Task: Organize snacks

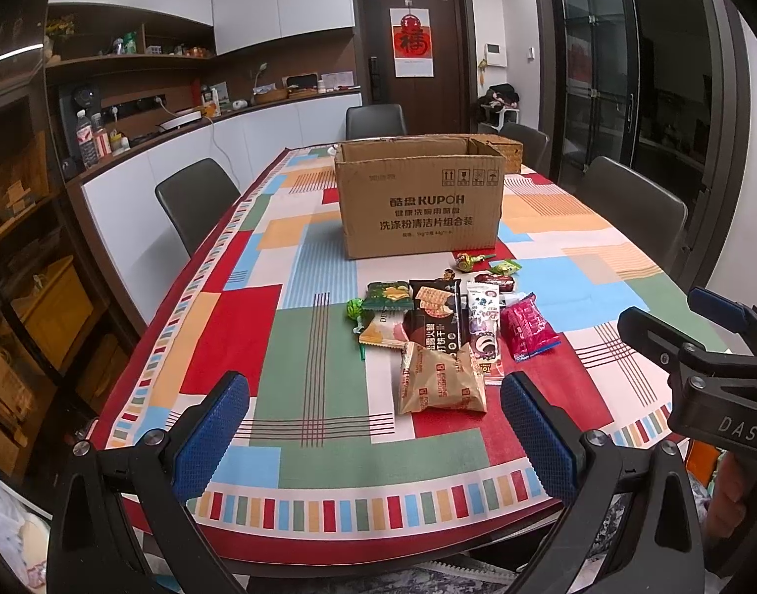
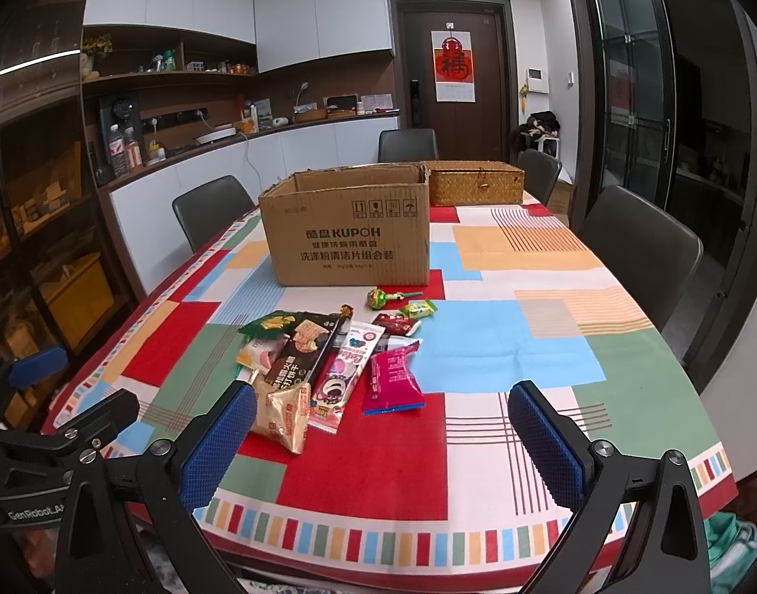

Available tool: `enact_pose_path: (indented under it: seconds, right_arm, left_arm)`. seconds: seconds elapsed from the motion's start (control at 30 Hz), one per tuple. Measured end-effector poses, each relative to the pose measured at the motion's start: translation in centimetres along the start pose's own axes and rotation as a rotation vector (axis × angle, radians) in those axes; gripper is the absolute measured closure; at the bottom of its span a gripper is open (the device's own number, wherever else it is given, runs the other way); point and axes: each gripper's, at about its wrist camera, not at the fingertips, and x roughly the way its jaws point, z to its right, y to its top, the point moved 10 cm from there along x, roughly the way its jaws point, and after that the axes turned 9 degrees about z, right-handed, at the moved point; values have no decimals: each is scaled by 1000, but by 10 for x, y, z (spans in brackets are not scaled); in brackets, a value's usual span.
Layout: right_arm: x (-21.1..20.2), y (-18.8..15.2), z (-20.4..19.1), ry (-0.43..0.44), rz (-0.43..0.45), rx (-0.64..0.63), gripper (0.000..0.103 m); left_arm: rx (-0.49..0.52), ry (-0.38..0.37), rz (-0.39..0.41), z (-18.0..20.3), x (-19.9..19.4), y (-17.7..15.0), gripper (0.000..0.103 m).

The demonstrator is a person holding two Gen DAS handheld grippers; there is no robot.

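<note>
Now both grippers, the left gripper (image 1: 373, 440) and the right gripper (image 2: 383, 445), hang with fingers apart and empty at the near edge of the worktop (image 2: 502, 346). The snack packets (image 1: 442, 336) lie in a loose heap before the open cardboard box (image 1: 420, 198). Better to take first the beige biscuit packet (image 1: 440, 381), the nearest one, by its crimped end.

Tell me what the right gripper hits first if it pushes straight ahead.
The right gripper, fingers open above the table's near edge, points over bare tablecloth. Straight on, it likely meets the pink packet first, then the cardboard box; depth is uncertain.
</note>
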Motion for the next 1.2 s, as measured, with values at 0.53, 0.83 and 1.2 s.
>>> enact_pose_path:
  seconds: [0.53, 0.83, 1.2]
  right_arm:
    - [1, -5, -1, 1, -5, 3, 0]
    - [2, -6, -1, 1, -8, 4, 1]
    - [7, -7, 0, 1, -19, 6, 1]
  left_arm:
    - [11, -7, -8, 2, 3, -3, 0]
    - [12, -7, -11, 2, 3, -4, 0]
    - [11, -16, -22, 4, 6, -5, 0]
